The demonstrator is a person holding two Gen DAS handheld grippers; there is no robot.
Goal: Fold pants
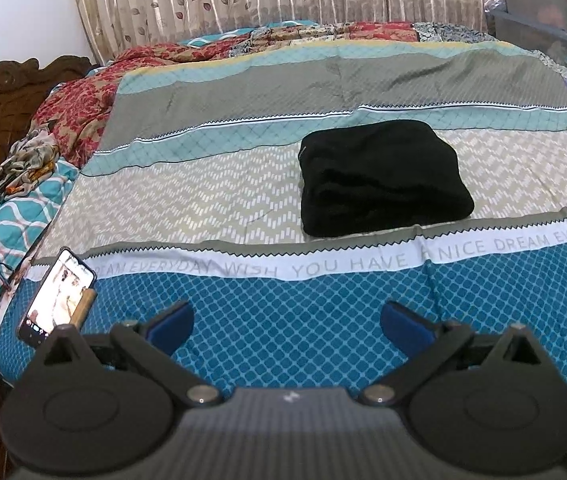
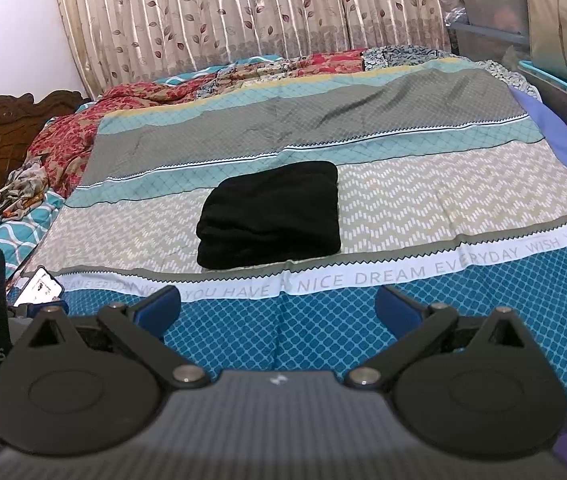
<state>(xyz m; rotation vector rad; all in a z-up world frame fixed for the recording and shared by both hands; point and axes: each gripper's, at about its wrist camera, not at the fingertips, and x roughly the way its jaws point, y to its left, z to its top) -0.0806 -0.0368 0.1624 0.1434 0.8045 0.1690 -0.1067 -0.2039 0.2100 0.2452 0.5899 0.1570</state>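
Both the left gripper (image 1: pixel 286 320) and right gripper (image 2: pixel 278 304) hover, jaws apart, short of the black pants (image 1: pixel 383 178), a soft, limp bundle folded on the bed (image 1: pixel 211 196), best pinched through its stacked near edge.

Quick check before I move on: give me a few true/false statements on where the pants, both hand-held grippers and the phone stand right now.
1. The black pants lie folded into a compact stack on the bedsheet. True.
2. The left hand-held gripper is shut on the pants. False: its jaws are wide open over the blue patterned part of the sheet, short of the pants.
3. The right hand-held gripper is open and holds nothing. True.
4. The phone lies on top of the pants. False: it sits at the left edge of the bed, apart from them, its screen lit.
5. The pants are spread out flat at full length. False: they are folded in layers.
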